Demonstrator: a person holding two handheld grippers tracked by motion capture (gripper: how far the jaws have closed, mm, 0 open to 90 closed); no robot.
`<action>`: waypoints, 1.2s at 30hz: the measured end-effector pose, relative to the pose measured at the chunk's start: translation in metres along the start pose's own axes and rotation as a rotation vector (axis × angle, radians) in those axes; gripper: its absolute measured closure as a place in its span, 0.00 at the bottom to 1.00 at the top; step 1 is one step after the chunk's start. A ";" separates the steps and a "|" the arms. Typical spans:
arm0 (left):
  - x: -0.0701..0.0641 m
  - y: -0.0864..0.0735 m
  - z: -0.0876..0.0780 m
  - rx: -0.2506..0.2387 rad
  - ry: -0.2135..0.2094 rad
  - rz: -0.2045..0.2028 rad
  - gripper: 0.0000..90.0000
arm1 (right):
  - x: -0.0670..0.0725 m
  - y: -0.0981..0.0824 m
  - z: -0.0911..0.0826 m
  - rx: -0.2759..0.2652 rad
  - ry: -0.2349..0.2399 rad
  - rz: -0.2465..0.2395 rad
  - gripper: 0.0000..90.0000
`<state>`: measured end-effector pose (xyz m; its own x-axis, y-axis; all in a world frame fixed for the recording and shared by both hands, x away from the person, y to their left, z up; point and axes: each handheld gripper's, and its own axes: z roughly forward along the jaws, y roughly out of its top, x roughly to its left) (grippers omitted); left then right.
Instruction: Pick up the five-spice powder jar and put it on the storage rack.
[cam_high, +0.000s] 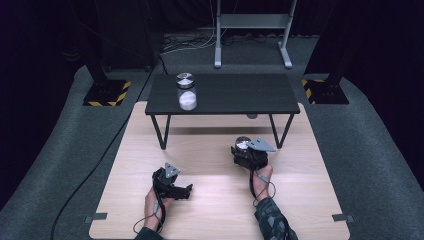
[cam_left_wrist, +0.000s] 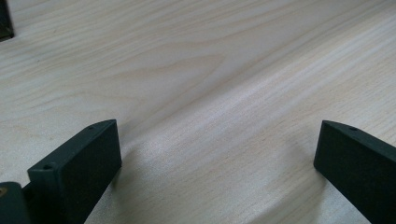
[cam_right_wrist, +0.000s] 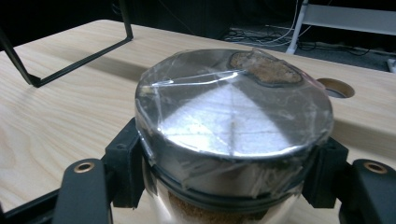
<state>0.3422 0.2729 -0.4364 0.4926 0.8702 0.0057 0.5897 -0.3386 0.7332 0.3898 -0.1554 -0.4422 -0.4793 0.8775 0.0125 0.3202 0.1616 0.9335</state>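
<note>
Right gripper (cam_high: 243, 148) clenched on silver-lidded jar (cam_right_wrist: 233, 126), jaws pressing both sides below lid; brown contents visible under lid. Jar at 1 o'clock on light wooden table (cam_high: 210, 200), just before black side table (cam_high: 235, 95). Left gripper (cam_left_wrist: 217, 154) released, jaws wide apart over bare wood, at 7 o'clock. Second jar (cam_high: 186, 91) stands on black side table, 11 o'clock.

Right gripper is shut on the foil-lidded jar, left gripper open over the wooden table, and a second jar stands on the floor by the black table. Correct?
Not quite. The second jar stands on the black table, near its left end, as the high view shows. The rest holds.
</note>
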 end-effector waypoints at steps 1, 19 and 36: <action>0.000 0.000 0.000 -0.001 0.000 0.000 0.01 | -0.001 0.001 -0.002 0.001 -0.003 0.004 0.33; 0.000 0.000 0.000 0.000 0.001 0.000 0.01 | -0.014 0.005 -0.015 0.013 -0.033 0.008 0.33; 0.000 0.000 0.000 0.000 0.000 0.000 0.01 | -0.024 0.016 -0.028 -0.003 -0.066 0.006 0.33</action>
<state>0.3422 0.2728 -0.4364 0.4923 0.8704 0.0060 0.5897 -0.3386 0.7332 0.3837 -0.1862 -0.4179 -0.4222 0.9065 -0.0055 0.3207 0.1550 0.9344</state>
